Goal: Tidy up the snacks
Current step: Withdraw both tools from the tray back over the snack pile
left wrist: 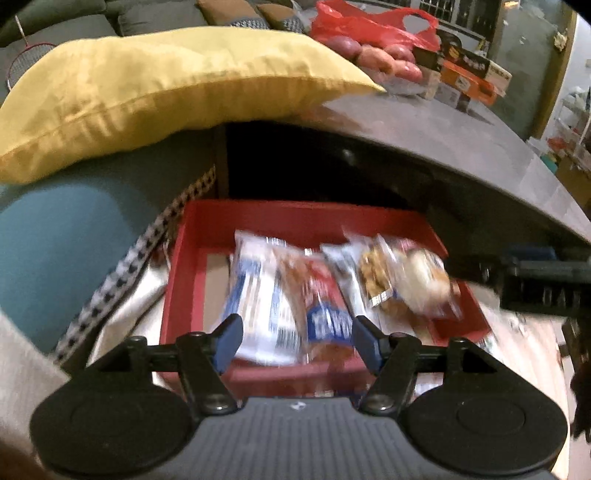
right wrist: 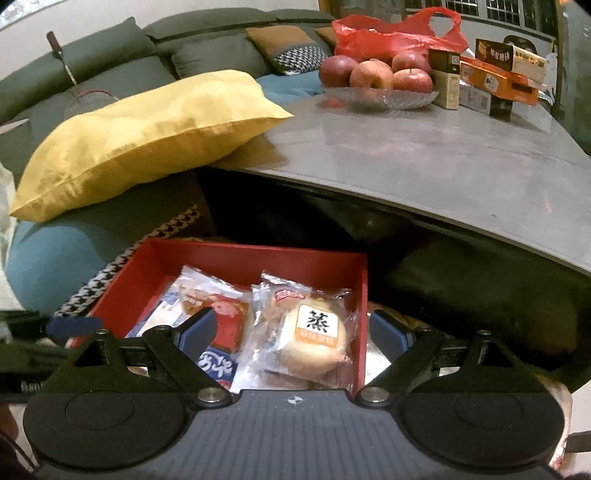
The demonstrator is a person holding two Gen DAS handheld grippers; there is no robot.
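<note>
Snack packets (right wrist: 295,328) fill red box (right wrist: 258,258); table (right wrist: 424,162) edge overhangs; both claws spread, empty.

Snack packets (right wrist: 258,325) in box (right wrist: 258,258) before table (right wrist: 424,155).

The grey table (right wrist: 424,155) fills the upper right of the right wrist view. On it stand a glass bowl of apples (right wrist: 376,79), stacked boxes (right wrist: 495,79) and, apparently behind them, a red plastic bag (right wrist: 395,33).

Grey table (right wrist: 424,147), seemingly green sofa (right wrist: 110,55)
</note>
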